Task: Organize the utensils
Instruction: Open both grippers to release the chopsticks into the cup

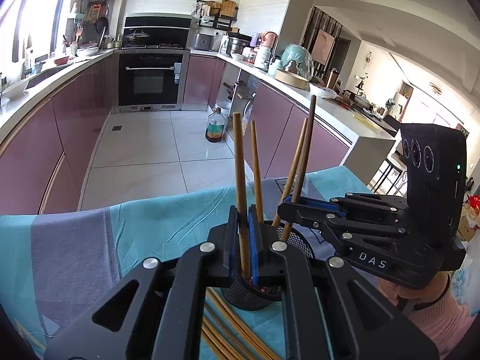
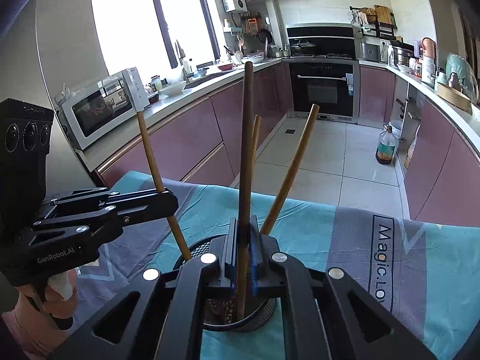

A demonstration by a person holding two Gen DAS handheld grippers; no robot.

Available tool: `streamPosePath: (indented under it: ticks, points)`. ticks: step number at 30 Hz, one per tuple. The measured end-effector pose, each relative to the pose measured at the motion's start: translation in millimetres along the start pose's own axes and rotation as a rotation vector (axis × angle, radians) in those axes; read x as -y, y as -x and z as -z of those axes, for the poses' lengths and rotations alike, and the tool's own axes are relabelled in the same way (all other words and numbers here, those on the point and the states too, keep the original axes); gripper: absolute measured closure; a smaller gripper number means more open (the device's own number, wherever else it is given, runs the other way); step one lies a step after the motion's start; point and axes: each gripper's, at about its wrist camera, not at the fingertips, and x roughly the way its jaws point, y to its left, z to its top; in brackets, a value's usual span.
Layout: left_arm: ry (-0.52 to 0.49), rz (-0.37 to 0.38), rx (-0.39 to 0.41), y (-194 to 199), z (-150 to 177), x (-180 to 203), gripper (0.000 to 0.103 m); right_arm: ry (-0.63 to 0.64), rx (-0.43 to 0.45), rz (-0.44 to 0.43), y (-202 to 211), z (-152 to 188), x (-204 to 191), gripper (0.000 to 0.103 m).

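Black mesh holder (image 1: 295, 241) stands on the desk, on a teal and grey cloth (image 1: 150, 225). We count four chopsticks upright in it.

Left gripper (image 1: 243, 241) is pinching a light brown chopstick (image 1: 240, 186) between its blue pads, the stick's lower end inside the holder. In the right wrist view that same stick (image 2: 156, 177) leans left, the left gripper (image 2: 169, 202) clamped around its middle.

Right gripper (image 2: 243, 250) is pinching a dark chopstick (image 2: 246, 150), near vertical, tip down in the holder (image 2: 198, 247). In the left wrist view the right gripper (image 1: 285, 204) comes in from the right, closed on the dark stick (image 1: 306, 156).

Two more sticks (image 2: 288, 171) lean loose in the holder, ungripped.

Several spare chopsticks (image 1: 228, 333) lie flat on the cloth just beside the holder, below the left gripper.

Beyond the desk: pink kitchen cabinets (image 1: 60, 126), a built-in oven (image 1: 150, 81), an oil bottle (image 1: 215, 127) on the tiled floor.
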Motion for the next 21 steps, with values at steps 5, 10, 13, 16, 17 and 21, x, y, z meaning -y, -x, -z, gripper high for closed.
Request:
streamPosePath:
  ticks: [5,10,13,16,17,21]
  points:
    - [0.02,-0.015,-0.008,-8.1,1.4,-6.7,0.095,-0.005,0.019,0.013,4.6,1.5,-1.1,0.093]
    - [0.027,-0.027,0.007,-6.0,7.3,-11.8,0.093,0.003,0.046,0.0,15.6,4.9,-3.1,0.088]
    - [0.026,-0.045,0.033,1.7,11.8,-12.7,0.089,0.007,0.057,-0.016,21.5,7.7,-4.2,0.087]
    - [0.018,-0.065,0.069,14.8,19.5,-12.5,0.081,0.015,0.07,-0.041,30.4,12.0,-5.5,0.081]
    - [0.014,-0.071,0.08,20.2,22.6,-11.3,0.079,0.023,0.074,-0.05,34.1,14.5,-7.7,0.081]
    - [-0.007,-0.099,0.113,42.1,38.9,-9.0,0.071,0.067,0.083,-0.098,49.7,28.2,-18.0,0.075]
